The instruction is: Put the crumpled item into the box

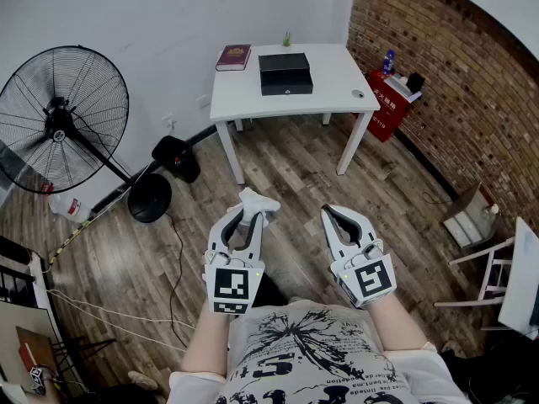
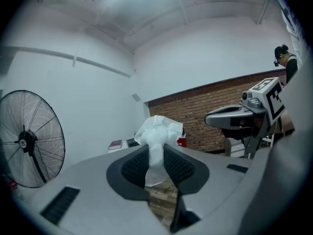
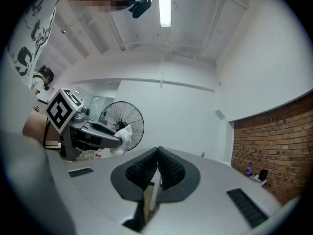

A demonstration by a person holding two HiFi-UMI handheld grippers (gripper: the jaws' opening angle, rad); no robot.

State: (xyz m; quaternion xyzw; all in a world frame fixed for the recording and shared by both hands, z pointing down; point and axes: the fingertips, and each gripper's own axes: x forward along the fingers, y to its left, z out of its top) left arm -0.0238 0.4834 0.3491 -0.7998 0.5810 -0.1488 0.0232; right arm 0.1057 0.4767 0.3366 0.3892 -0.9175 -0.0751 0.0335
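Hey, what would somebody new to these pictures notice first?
Likely the crumpled white item pinched in the left hand-held gripper, held out over the wooden floor in front of the person. Next, the big black fan standing at the far left, and the black box on the white table straight ahead, beside the brick wall.

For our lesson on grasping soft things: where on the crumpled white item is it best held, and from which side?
By its narrow twisted tail, coming from the tail end, as the left tongs do now: the crumpled white item pinches thin there, while its puffy head bulges past the tips.
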